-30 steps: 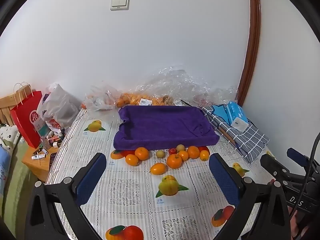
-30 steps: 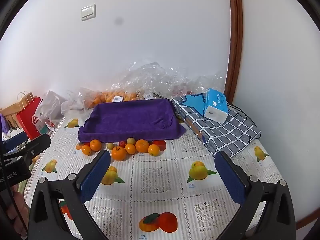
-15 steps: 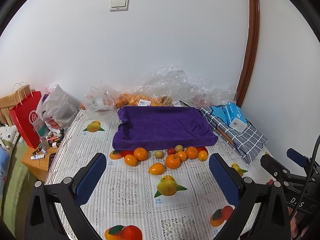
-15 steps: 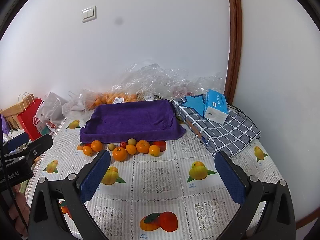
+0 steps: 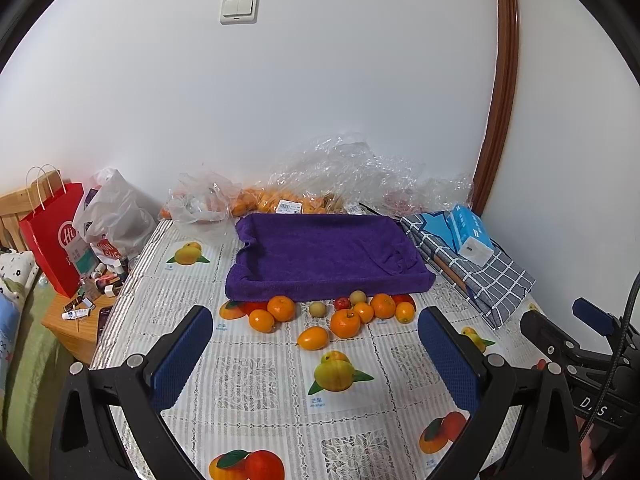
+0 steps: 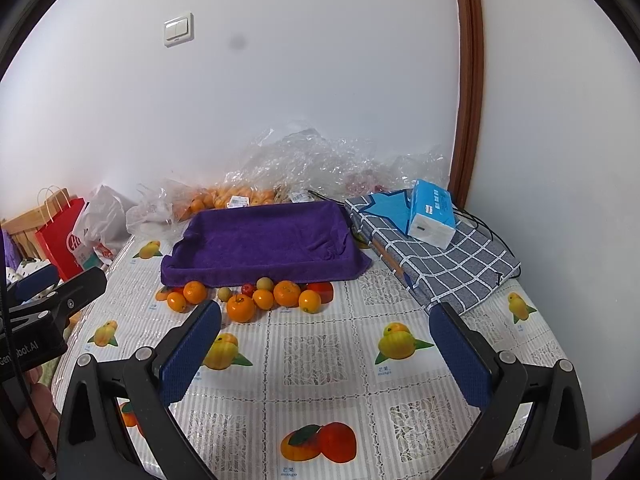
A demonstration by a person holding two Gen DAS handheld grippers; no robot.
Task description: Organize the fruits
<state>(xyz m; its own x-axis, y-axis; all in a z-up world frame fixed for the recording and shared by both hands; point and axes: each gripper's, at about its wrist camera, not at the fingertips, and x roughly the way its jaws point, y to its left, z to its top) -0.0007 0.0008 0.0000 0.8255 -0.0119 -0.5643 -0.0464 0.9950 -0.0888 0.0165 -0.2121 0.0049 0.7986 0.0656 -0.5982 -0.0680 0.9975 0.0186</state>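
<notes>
You held the left gripper [image 5: 316,354] and right gripper [image 6: 326,342] wide open and empty, short of the fruits [image 5: 344,318] lying loose against the purple tray [image 5: 326,254], so you needed to straddle one fruit squarely.

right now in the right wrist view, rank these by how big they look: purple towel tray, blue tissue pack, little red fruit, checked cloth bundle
1. purple towel tray
2. checked cloth bundle, close to the tray in spread, so that order is unsure
3. blue tissue pack
4. little red fruit, clearly smallest
</notes>
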